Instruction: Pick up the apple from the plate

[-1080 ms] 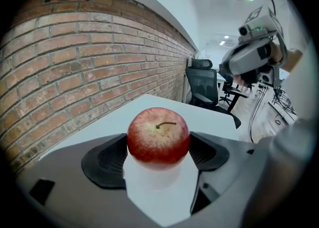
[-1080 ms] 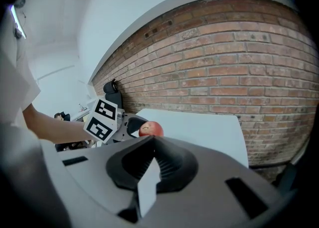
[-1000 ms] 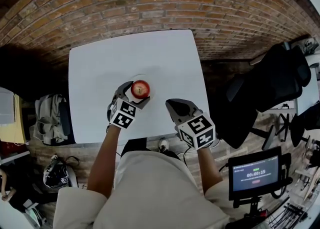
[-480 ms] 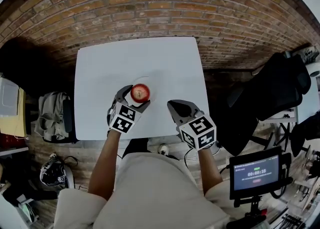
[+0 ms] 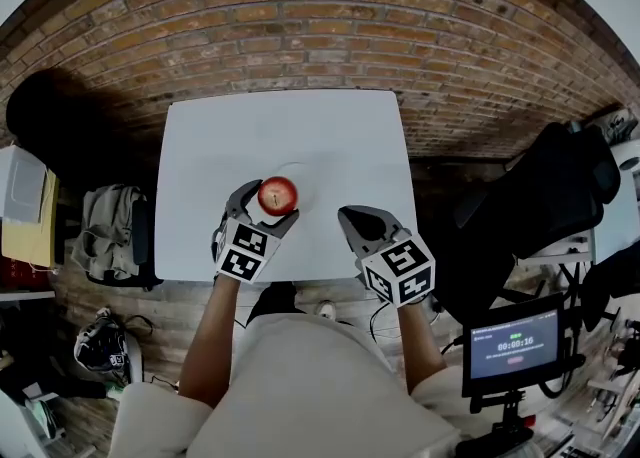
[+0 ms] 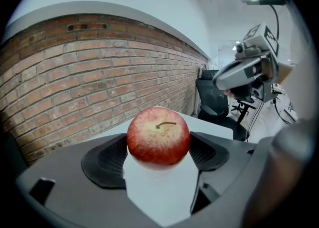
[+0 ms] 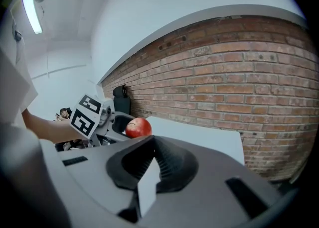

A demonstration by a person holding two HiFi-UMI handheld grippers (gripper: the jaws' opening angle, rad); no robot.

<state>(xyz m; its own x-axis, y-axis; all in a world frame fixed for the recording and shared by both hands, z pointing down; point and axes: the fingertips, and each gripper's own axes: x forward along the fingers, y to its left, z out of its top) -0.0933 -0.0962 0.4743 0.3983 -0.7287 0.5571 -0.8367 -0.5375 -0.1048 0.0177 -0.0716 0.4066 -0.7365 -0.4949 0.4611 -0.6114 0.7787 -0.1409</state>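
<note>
We judge the pickup mostly done. Our left tool (image 5: 266,206) is clamped on the apple (image 6: 158,135), its two pads pressing the fruit's sides. The apple sits between those jaws over the white bench (image 5: 330,131), toward its near edge. The plate (image 5: 300,174) is white on white, so we cannot say for sure whether the fruit is clear of it; the raise may be what remains. Our right tool (image 7: 148,162) is empty, jaws closed together, off to the apple's right.

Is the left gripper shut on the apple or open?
Shut on the apple: both jaws of the left gripper press against its sides, with no gap showing.
</note>
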